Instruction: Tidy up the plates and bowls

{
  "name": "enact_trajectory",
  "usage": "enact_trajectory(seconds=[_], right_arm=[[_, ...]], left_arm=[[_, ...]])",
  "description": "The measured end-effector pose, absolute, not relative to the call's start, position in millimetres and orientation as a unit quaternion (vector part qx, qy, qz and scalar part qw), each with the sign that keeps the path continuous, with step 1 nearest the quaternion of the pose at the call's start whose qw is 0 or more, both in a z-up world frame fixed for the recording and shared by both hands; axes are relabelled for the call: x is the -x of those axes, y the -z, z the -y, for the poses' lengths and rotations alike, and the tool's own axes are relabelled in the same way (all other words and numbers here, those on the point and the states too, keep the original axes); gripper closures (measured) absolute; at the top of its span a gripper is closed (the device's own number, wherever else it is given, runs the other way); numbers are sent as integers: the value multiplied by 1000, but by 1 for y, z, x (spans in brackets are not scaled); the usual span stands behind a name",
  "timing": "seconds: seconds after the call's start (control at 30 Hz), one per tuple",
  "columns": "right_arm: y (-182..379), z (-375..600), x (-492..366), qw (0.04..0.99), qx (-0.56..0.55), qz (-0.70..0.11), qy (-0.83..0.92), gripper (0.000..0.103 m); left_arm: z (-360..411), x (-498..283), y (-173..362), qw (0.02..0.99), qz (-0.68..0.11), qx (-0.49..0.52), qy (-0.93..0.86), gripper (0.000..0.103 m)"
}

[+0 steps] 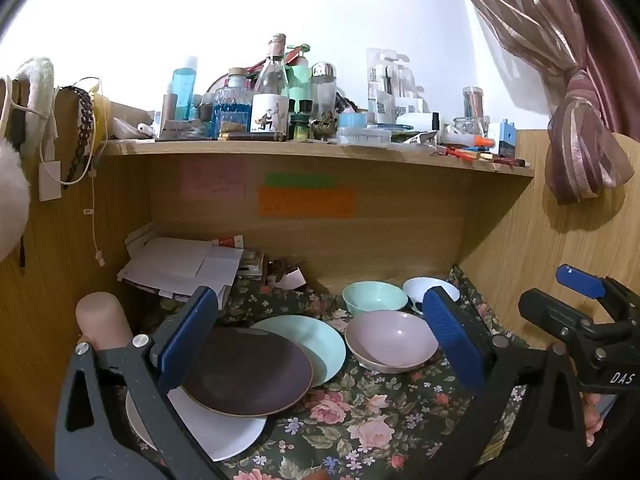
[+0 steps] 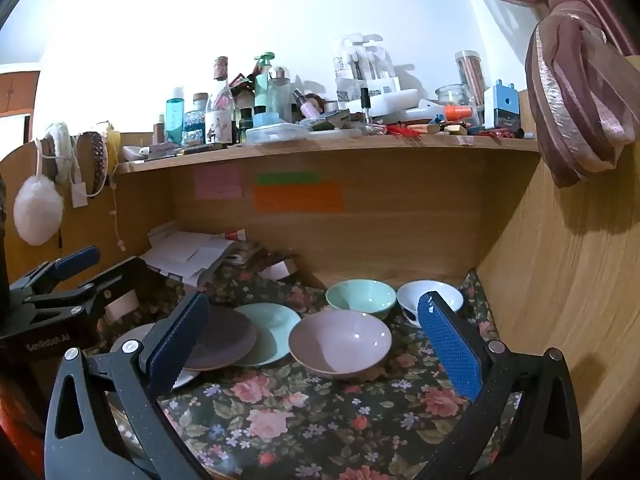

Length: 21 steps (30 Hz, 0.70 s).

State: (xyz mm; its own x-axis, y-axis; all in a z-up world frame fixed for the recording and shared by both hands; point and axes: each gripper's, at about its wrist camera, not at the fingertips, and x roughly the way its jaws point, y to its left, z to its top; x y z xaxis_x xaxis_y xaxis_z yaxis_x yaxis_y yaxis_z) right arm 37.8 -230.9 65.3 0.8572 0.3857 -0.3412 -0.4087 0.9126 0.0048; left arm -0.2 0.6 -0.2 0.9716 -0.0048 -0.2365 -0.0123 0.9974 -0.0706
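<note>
On a floral cloth [image 1: 360, 420] lie three overlapping plates: a white plate [image 1: 224, 436] at the bottom, a dark brown plate [image 1: 248, 372] on it, and a mint plate [image 1: 316, 344] partly under the brown one. Right of them sit a mauve bowl [image 1: 392, 340], a mint bowl [image 1: 374, 298] and a white bowl [image 1: 420, 286]. My left gripper [image 1: 320, 340] hangs open above the plates with nothing between its fingers. My right gripper [image 2: 312, 340] is open too, facing the mauve bowl [image 2: 340, 342], mint bowl [image 2: 360, 296] and white bowl [image 2: 416, 294]; it holds nothing.
A wooden back panel with sticky notes [image 1: 306, 200] and a side wall [image 1: 540, 260] close in the nook. A stack of papers [image 1: 184, 264] lies at the back left. The shelf [image 1: 280, 148] above is crowded with bottles. A tied curtain [image 1: 580, 140] hangs at the right.
</note>
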Motion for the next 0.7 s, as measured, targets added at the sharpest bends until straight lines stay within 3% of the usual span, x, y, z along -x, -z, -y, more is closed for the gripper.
enact_trajectory(seconds=[0.7], right_arm=[[-69, 224, -35, 962, 19, -167, -216, 0]], left_arm=[[-4, 6, -4, 993, -116, 25, -12, 0]])
